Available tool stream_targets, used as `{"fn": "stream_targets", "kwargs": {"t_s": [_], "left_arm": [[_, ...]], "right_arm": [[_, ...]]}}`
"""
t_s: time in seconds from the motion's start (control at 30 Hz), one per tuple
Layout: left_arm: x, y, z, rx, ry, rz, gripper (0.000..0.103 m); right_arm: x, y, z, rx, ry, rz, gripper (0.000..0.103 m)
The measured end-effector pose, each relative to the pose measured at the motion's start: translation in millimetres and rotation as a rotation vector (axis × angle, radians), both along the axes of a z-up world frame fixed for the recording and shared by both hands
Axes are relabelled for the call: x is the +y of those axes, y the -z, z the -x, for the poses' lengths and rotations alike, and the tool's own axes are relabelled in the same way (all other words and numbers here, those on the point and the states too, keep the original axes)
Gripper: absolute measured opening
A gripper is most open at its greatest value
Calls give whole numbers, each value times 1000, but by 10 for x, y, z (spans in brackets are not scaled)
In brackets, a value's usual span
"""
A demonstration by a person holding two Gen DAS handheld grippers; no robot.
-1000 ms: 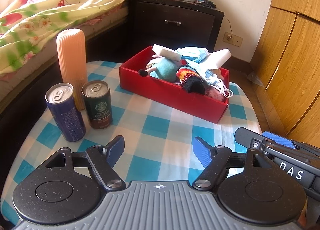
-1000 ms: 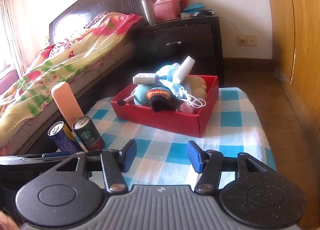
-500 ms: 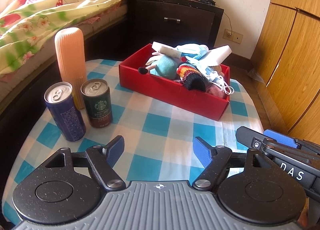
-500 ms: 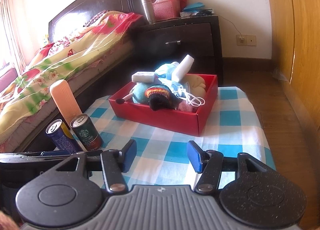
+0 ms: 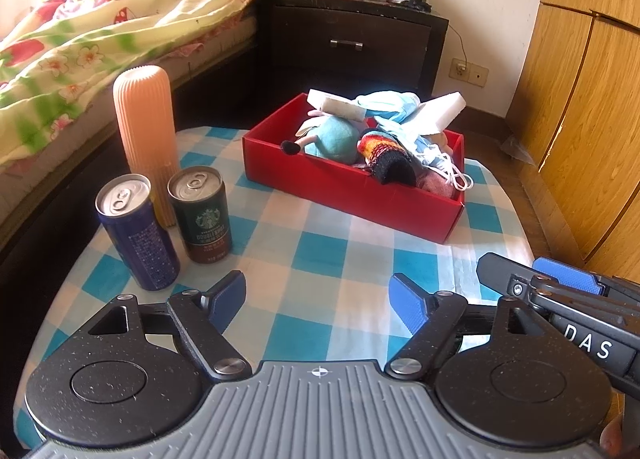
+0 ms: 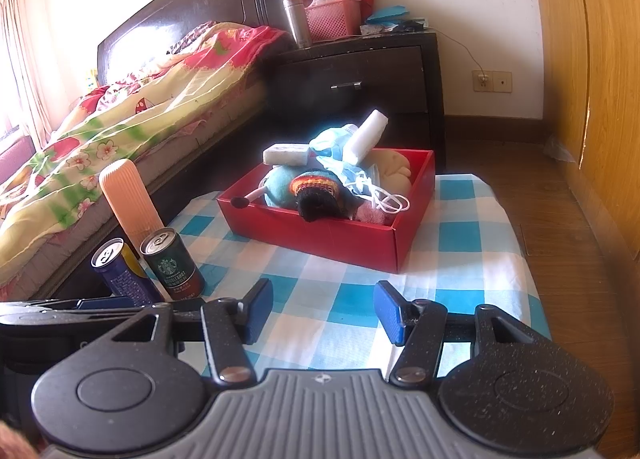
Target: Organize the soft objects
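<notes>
A red box (image 5: 352, 195) (image 6: 320, 235) stands at the far side of the blue-and-white checked tablecloth (image 5: 320, 251). In it lie a blue plush toy (image 5: 334, 137), a striped knit piece (image 5: 384, 155), blue face masks (image 5: 392, 103) and two white sponges (image 5: 336, 105). My left gripper (image 5: 318, 291) hovers over the cloth's near part, well short of the box, its jaws opening with nothing between them. To its right my right gripper (image 6: 324, 299) also stands open and empty above the cloth.
At the left of the table stand a tall peach ribbed cylinder (image 5: 146, 131), a blue can (image 5: 136, 235) and a green Starbucks can (image 5: 204, 215). A bed (image 5: 100, 39) lies left, a dark nightstand (image 5: 352, 43) behind, wooden wardrobe doors (image 5: 580, 99) right.
</notes>
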State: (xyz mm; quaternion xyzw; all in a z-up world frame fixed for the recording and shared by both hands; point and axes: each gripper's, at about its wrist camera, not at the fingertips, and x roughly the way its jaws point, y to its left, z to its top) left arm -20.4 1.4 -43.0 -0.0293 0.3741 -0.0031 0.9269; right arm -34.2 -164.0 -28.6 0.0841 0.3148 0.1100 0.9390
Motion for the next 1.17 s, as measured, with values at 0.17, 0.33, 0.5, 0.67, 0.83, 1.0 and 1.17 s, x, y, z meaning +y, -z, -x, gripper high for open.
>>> {"fn": "stream_targets", "kwargs": {"t_s": [0.17,0.33,0.5,0.67,0.83,1.0,1.17], "left_arm": [[3,-26,3,-4,-2,-7,79],[-27,-87,28,-33,-3,-62,80],[-13,-137,42,-50,-7,-74,86],[20,-148,49,-67,-33,-83,96],[34,-165,66,-88,-39,-75,97],[53,-158,72,-98,-30,-52,97],[40,-162,76,-107,-24,-62,97]], "right_arm": [[-7,-10,11,-7,-1,-2,34],[-14,-36,34,-22,-7,-11,34],[-19,-68,57,-44,-13,-30,34],[-29,-96,72,-62,-16,-44,34],[-39,-115,92,-79,-8,-54,37],[-47,-126,98,-87,-5,-59,37],[-67,-134,100,-90,2,-69,42]]}}
